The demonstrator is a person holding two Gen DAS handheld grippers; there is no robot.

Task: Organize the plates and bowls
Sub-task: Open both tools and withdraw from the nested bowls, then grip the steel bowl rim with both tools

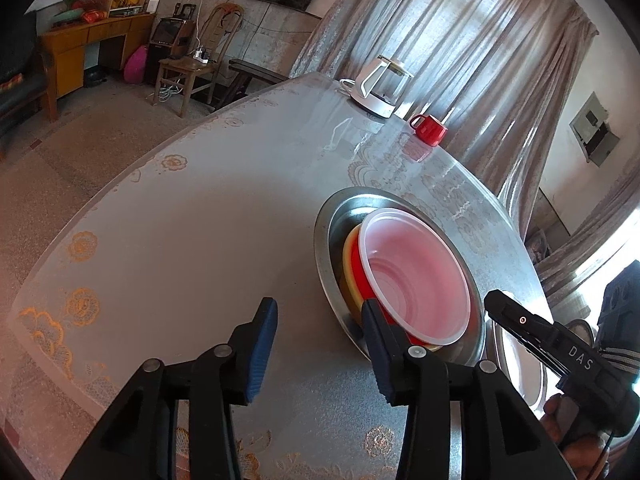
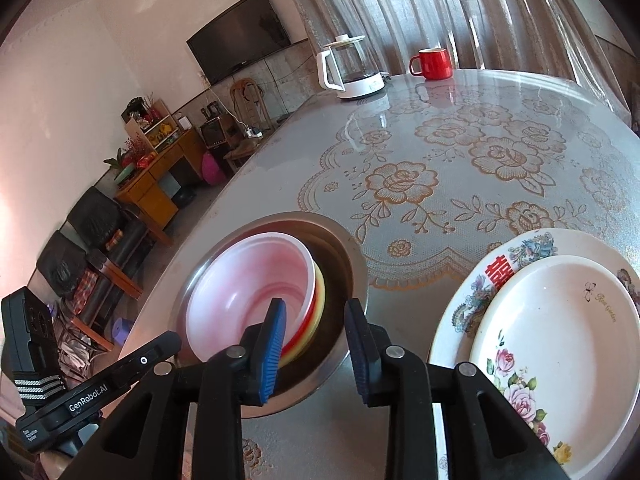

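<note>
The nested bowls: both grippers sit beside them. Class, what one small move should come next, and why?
Probably draw both grippers back and clear. The nested bowls already sit stacked in the metal basin, the two plates are stacked beside it, and the left gripper and right gripper both stand open, gripping nothing.

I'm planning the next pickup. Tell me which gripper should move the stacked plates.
Right, probably. The right gripper is open, and the stacked plates lie just beside it. The left gripper sits on the far side of the metal basin, with the plates barely in its view.
</note>
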